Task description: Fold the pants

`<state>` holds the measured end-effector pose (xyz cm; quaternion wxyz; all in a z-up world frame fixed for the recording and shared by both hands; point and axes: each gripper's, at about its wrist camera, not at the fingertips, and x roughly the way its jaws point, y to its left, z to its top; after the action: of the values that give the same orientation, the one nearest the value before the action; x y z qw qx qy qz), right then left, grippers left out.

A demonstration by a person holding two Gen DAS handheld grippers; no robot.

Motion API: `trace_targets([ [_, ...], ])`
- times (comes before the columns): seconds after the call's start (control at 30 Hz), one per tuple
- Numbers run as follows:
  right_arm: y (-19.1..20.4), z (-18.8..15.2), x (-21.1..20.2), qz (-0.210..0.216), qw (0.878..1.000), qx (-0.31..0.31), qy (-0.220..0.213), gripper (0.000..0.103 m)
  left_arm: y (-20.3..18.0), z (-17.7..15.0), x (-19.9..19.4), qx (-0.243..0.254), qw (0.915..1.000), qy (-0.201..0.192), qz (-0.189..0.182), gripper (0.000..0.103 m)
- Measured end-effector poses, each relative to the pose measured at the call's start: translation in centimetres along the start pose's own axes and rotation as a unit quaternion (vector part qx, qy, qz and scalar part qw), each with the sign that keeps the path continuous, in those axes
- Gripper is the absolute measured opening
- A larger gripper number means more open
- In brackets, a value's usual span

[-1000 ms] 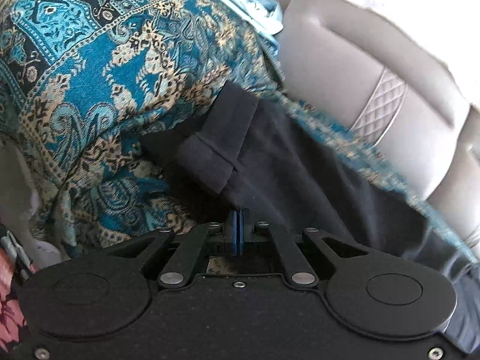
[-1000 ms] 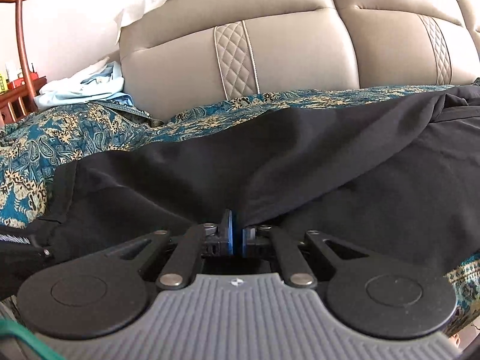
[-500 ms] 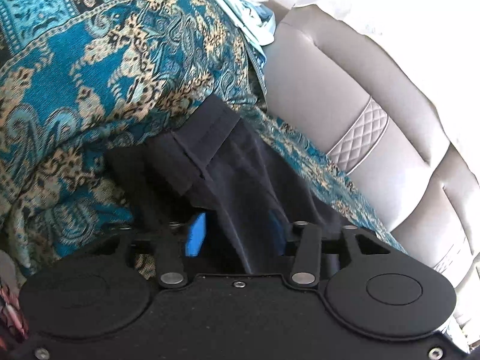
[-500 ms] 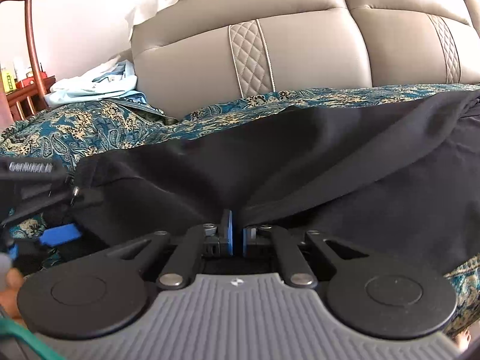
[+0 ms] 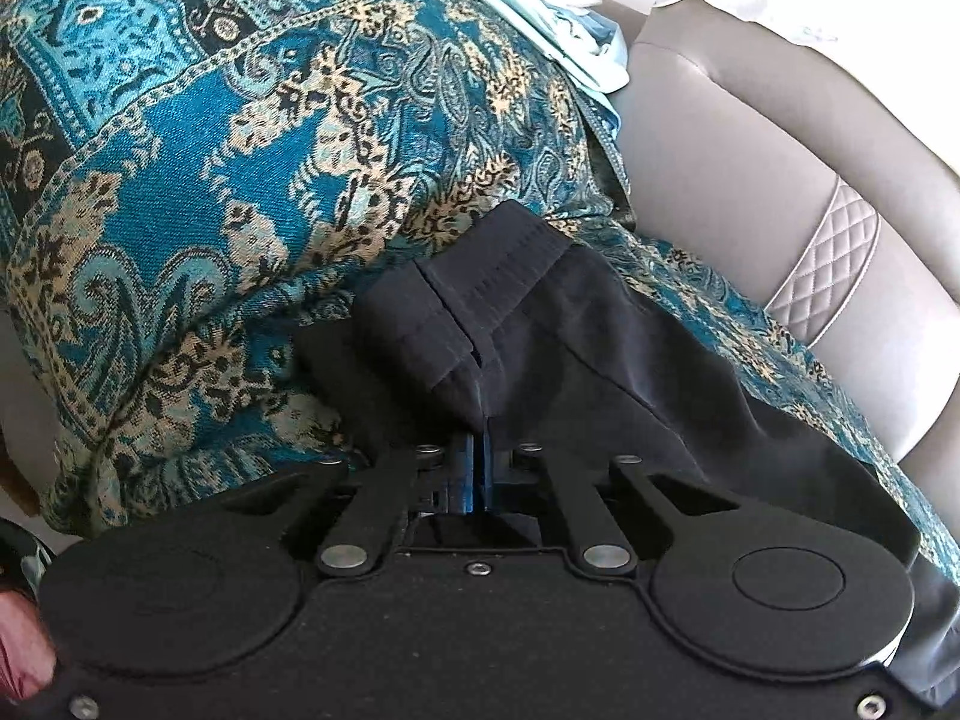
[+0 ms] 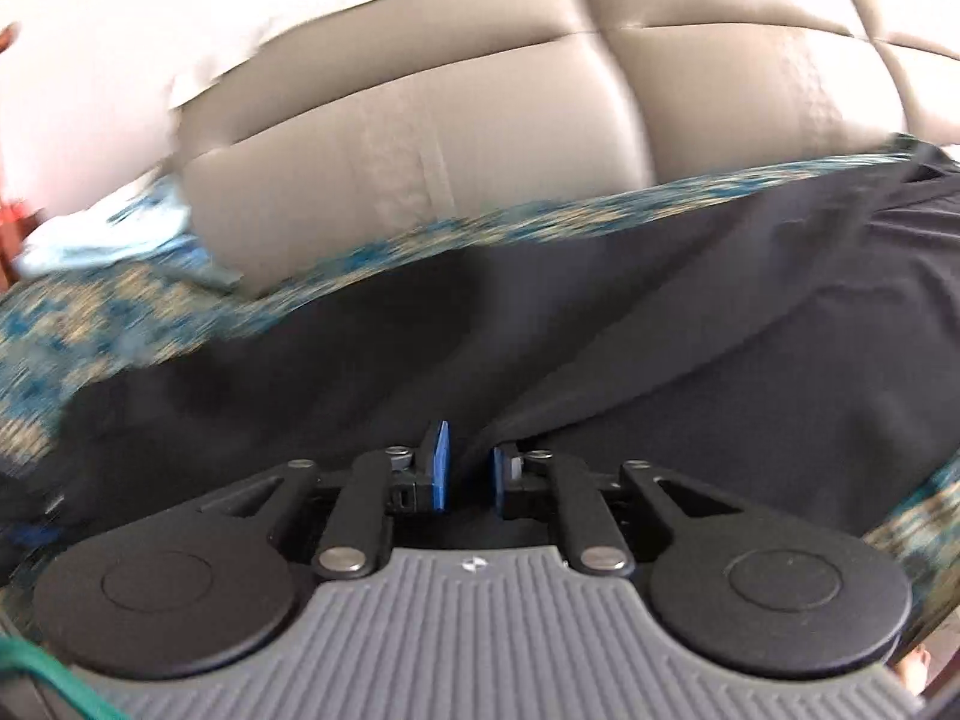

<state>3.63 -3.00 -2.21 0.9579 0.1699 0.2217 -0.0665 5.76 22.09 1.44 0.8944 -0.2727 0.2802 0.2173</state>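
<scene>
The black pants (image 5: 570, 348) lie along a sofa seat covered by a blue patterned throw (image 5: 240, 180). Their stitched cuff (image 5: 480, 276) sits folded just ahead of my left gripper (image 5: 475, 468), which is shut on a pinch of the black fabric behind that cuff. In the blurred right wrist view the pants (image 6: 660, 330) spread across the seat. My right gripper (image 6: 469, 468) has its jaws opening; a fold of black fabric rises from the gap beside the right pad (image 6: 498, 474), and the pads do not press on it.
The grey leather sofa back (image 6: 480, 150) rises right behind the pants, with a white cloth (image 6: 180, 30) draped over its top. A light blue garment (image 5: 570, 42) lies bunched at the throw's far end. The throw (image 6: 120, 312) hangs over the seat's front edge.
My left gripper opened over the pants leg near the cuff, then shut on the fabric. My right gripper's pads, shut on a fold before, have parted, and its view has swung and blurred.
</scene>
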Motion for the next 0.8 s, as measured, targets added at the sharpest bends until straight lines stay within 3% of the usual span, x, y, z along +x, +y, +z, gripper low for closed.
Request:
trace_targets([
  [0.13,-4.9,2.9,2.0,-0.070,0.997,0.031,-0.023,0.032,-0.1,0.2,0.2,0.010,0.9999,0.006,0.005,0.005],
  [0.3,-12.6,7.7,5.0,-0.168,0.983,0.071,-0.037,0.031,-0.7,0.2,0.6,0.022,0.9996,0.006,0.017,0.005],
  [0.37,-15.7,9.5,6.1,-0.189,0.978,0.084,-0.034,0.030,-0.6,0.3,0.7,0.019,0.9996,0.009,0.018,0.005],
  [0.47,-19.4,12.1,7.7,-0.210,0.973,0.095,-0.025,0.028,-0.6,0.4,0.8,0.018,0.9996,0.012,0.021,0.006],
  [0.63,-24.4,15.1,10.0,-0.215,0.969,0.123,-0.014,0.033,-0.7,0.5,0.9,0.020,0.9993,0.015,0.028,0.006],
  [0.8,-28.4,17.4,12.0,-0.220,0.966,0.136,-0.026,0.033,-0.7,0.7,1.1,0.010,0.9991,0.020,0.036,0.006],
])
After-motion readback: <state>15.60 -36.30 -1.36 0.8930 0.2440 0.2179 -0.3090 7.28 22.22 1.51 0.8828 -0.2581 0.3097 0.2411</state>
